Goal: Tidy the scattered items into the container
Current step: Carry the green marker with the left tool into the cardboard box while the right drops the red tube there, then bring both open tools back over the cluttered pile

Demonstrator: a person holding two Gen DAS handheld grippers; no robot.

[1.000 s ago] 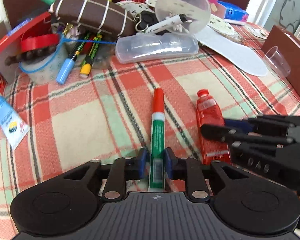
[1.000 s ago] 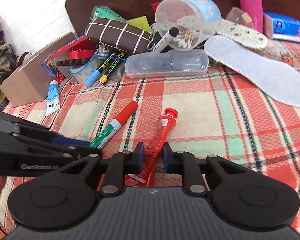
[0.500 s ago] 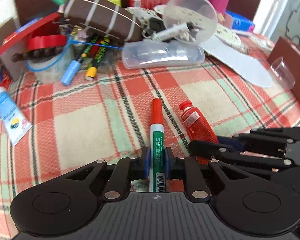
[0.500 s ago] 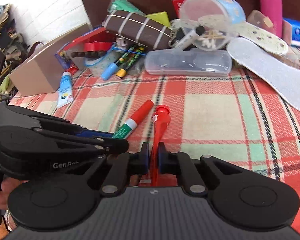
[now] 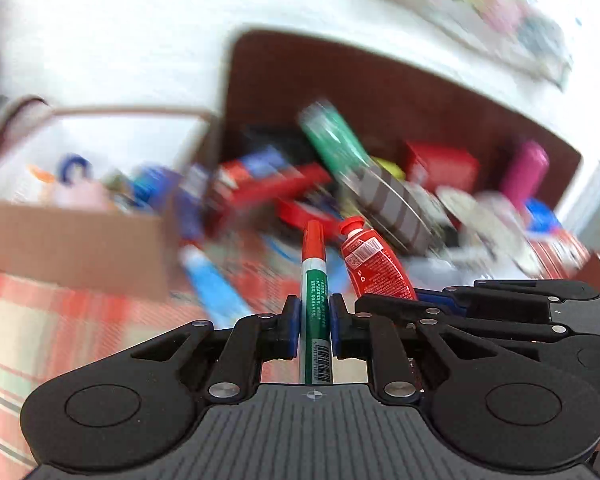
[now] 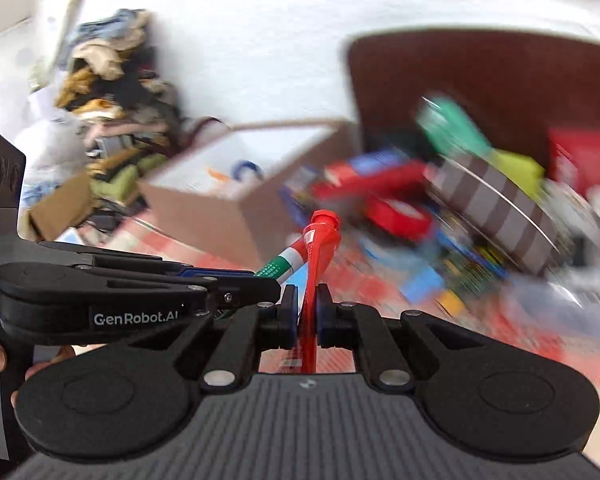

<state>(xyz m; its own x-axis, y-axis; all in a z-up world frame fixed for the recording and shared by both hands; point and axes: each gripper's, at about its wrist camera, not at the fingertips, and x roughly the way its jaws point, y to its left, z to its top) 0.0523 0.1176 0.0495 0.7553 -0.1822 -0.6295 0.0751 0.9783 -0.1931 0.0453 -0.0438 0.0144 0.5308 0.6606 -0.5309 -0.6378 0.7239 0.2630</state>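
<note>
Left fingers (image 5: 291, 320) pinch the marker (image 5: 315, 280); right fingers (image 6: 288, 312) pinch the red tube (image 6: 315, 264).

The left gripper (image 5: 311, 322) is matt black plastic with ribbed housing and bright metal pins. The marker (image 5: 315, 300) looks like glossy plastic, the red tube (image 5: 374, 268) shiny. The box (image 6: 204, 208) is plain brown cardboard.
</note>
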